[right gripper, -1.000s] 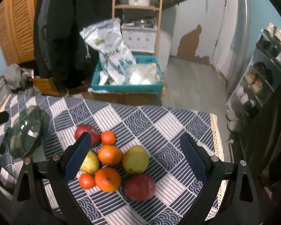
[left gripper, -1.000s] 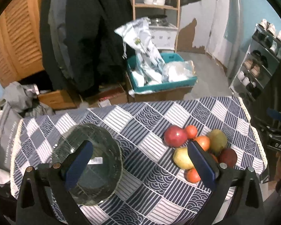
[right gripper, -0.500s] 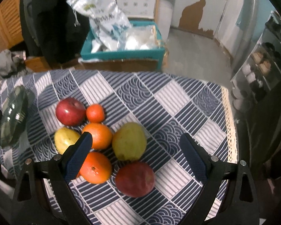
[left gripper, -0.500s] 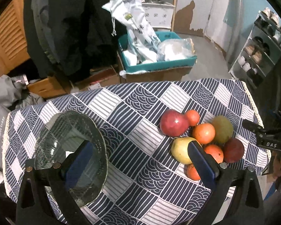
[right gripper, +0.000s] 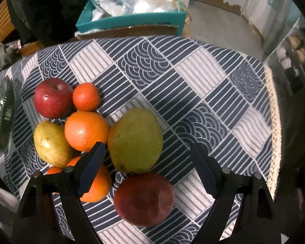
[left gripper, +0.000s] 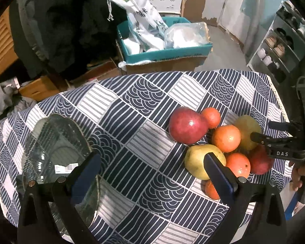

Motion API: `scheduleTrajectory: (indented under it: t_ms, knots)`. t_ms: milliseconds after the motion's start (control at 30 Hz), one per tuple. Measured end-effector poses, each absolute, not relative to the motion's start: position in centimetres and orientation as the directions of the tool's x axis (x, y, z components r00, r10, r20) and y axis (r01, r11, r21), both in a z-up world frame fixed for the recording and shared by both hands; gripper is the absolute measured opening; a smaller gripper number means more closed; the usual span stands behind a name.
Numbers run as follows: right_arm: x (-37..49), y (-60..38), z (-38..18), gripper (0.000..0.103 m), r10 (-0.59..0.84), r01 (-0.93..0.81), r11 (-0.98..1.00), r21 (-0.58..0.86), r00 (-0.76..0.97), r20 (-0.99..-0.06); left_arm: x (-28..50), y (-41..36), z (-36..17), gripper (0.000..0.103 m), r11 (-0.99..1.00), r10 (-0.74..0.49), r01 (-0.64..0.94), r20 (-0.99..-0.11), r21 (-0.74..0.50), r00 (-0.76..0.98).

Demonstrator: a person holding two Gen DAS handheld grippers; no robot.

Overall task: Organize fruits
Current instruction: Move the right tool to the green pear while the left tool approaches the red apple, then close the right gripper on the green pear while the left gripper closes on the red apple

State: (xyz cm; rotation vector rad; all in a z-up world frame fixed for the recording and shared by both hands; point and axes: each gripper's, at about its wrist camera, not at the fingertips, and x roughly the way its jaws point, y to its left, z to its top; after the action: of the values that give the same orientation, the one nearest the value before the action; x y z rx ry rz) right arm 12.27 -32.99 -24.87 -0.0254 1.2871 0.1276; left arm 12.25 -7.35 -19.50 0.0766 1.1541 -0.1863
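Observation:
Several fruits lie clustered on the blue-and-white tablecloth (left gripper: pixel 144 111): a red apple (right gripper: pixel 51 99), a small tangerine (right gripper: pixel 85 96), an orange (right gripper: pixel 85 130), a yellow pear (right gripper: pixel 50 144), a green pear (right gripper: pixel 135 140) and a dark red apple (right gripper: pixel 144 199). My right gripper (right gripper: pixel 147 148) hangs just above the green pear and dark apple. Its jaws are closing, but the pads touch neither fruit. Its black fingers (left gripper: pixel 278 142) show over the pile in the left wrist view. My left gripper (left gripper: pixel 150 162) is open over bare cloth between the glass bowl (left gripper: pixel 55 154) and the pile.
Beyond the table's far edge a teal crate (left gripper: pixel 164 52) of white bags sits on a cardboard box. Dark coats hang at the back left, and a shoe rack (left gripper: pixel 282 46) stands at the right. The cloth's lace trim (right gripper: pixel 274 122) marks the right edge.
Both grippers have come down closer to the table, so the fruit and bowl look larger. The right gripper's jaws have narrowed around the green pear and dark apple.

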Motion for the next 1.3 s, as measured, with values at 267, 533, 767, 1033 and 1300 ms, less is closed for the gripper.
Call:
scheduleTrajectory:
  t_ms: [267,533,767,1033,1300]
  knots:
    - [13.0,-33.2,-26.7,0.082,0.128,-0.115,0.988,0.104,0.223,-0.966,13.6,-9.0,-20.9,0.102,0.974,-0.117,0.223,-0.92,-0.033,0.375]
    - [13.9,-32.8,-27.9,0.07,0.197,-0.135,0.976,0.173,0.192,-0.962,15.8,-10.8,-22.5,0.102,0.961,-0.152,0.27,-0.927,-0.059,0.341]
    - [14.0,-33.2,-26.3,0.068,0.135,-0.128,0.986,0.102,0.278,-0.951,17.4,-11.6,-24.4,0.102,0.957,-0.188,0.269,-0.937,-0.107,0.296]
    - [15.0,-33.8,-25.2,0.067,0.109,-0.096,0.992,0.082,0.336,-0.935,18.7,-12.8,-26.2,0.095,0.955,-0.202,0.266,-0.945,-0.132,0.257]
    - [16.0,-33.8,-25.5,0.068,0.114,-0.07,0.993,0.096,0.328,-0.938,18.8,-13.0,-27.6,0.088,0.947,-0.243,0.261,-0.947,-0.185,0.211]
